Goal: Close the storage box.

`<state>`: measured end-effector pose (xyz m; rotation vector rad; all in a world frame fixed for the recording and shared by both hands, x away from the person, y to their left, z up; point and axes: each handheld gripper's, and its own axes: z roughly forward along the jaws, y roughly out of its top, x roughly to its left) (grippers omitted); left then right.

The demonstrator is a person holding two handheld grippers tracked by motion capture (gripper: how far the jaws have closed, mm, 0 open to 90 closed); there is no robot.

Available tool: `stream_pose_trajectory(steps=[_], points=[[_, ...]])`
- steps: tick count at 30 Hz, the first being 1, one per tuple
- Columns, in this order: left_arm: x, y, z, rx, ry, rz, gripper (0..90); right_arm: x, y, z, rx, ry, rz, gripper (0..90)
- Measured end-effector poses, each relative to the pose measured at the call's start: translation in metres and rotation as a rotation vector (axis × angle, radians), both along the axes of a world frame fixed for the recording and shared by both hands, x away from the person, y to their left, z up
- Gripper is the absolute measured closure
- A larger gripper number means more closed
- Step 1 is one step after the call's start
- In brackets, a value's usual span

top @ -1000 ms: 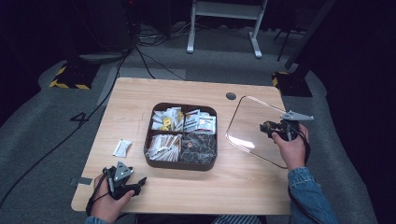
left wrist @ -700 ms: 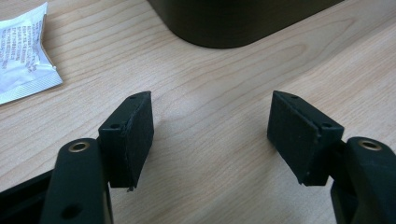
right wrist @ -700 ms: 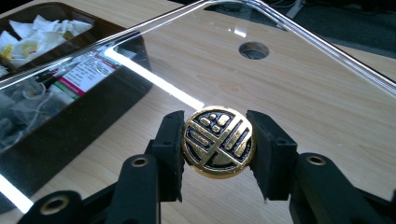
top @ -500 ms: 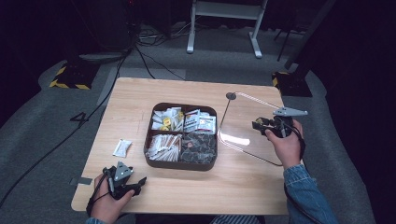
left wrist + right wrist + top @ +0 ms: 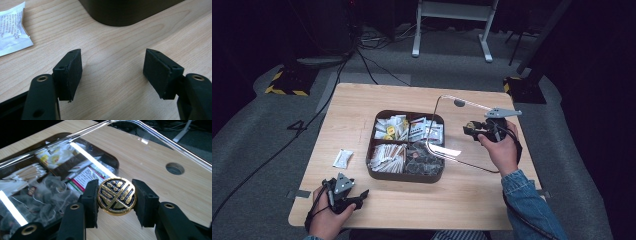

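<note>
The clear lid (image 5: 464,132), tilted, now overlaps the box (image 5: 377,172)'s right edge; a second ago it hung right of it. The right gripper (image 5: 117,197) pinches its gold knob (image 5: 116,196). The left gripper (image 5: 112,72), jaws spread and empty, rests unmoved near 1 packet (image 5: 11,27).

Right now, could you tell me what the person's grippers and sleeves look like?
Both grippers are black, each topped by a grey three-cornered plate: the left gripper and the right gripper. Its jaws carry flat black pads and brass-ringed screw holes. A blue denim sleeve covers the right forearm.
</note>
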<state>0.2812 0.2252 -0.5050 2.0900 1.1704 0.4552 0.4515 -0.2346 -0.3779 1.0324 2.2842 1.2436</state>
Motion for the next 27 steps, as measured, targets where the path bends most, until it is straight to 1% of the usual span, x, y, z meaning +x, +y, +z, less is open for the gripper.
stream_pose_trajectory(steps=[3, 4, 5, 14, 23, 27], points=[[0.0, 0.0, 0.0, 0.0, 0.0, 0.0, 32.1, 0.0, 0.01, 0.004, 0.001, -0.001, 0.018, 59.0], [0.0, 0.0, 0.0, 0.0, 0.0, 0.0, 32.1, 0.0, 0.01, 0.004, 0.001, -0.001, 0.018, 59.0], [0.0, 0.0, 0.0, 0.0, 0.002, -0.001, 32.1, -0.001, 0.018, 0.005, 0.001, -0.002, 0.032, 59.0], [0.0, 0.0, 0.0, 0.0, 0.0, 0.0, 32.1, -0.004, 0.05, 0.009, 0.0, 0.003, 0.089, 59.0], [0.001, 0.0, 0.0, 0.0, 0.003, -0.001, 32.1, -0.006, 0.084, 0.01, -0.008, 0.004, 0.131, 59.0], [0.001, 0.0, 0.0, 0.0, 0.002, -0.002, 32.1, -0.005, 0.097, 0.01, -0.011, 0.009, 0.141, 59.0]])
